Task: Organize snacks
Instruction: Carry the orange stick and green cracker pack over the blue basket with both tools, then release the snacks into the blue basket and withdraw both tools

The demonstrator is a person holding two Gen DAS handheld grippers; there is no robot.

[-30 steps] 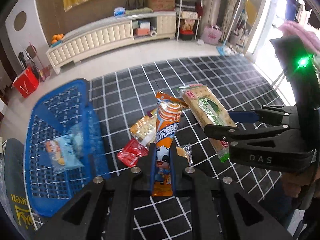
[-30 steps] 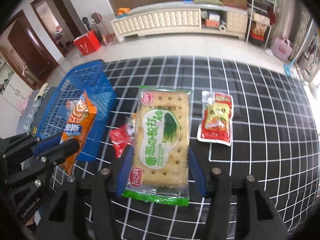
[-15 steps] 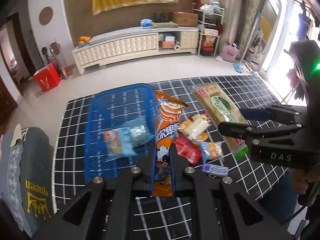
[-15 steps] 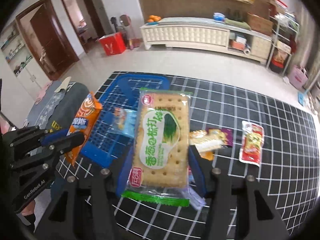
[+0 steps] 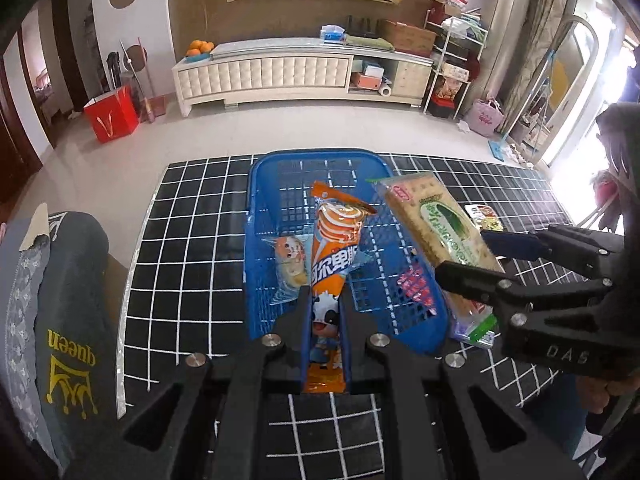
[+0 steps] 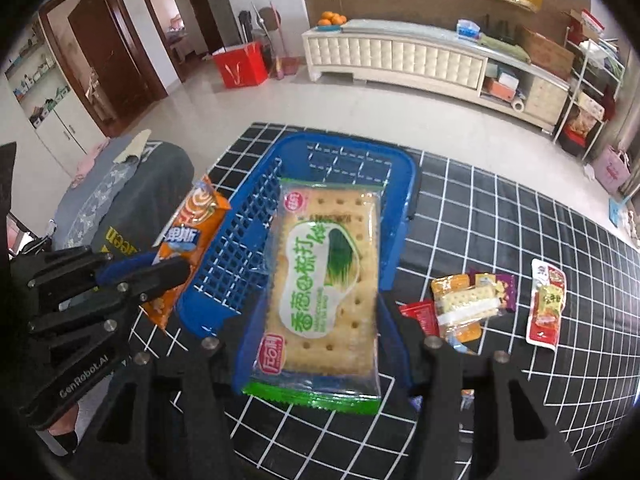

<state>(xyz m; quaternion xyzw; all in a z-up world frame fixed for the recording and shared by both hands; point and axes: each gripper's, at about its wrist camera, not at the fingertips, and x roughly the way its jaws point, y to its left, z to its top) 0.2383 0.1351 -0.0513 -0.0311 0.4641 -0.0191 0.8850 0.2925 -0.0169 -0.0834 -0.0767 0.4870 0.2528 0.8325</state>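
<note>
Change: a second ago both held packs hung over the loose snacks on the table; now they hang over the basket [image 5: 280,184], so the drop looks close.
Left gripper [image 5: 325,312]: jaws nearly closed, pinching the orange pack [image 5: 334,248] low down; it points up over the basket.
Right gripper [image 6: 320,320]: jaws about half open, clamped across the cracker pack [image 6: 324,280], above the basket's right side.
Basket: one pale pack [image 5: 290,262] inside.
Left out: small snacks [image 6: 468,308] and red pouch [image 6: 546,308] on the table [image 6: 520,220], right of the basket.
</note>
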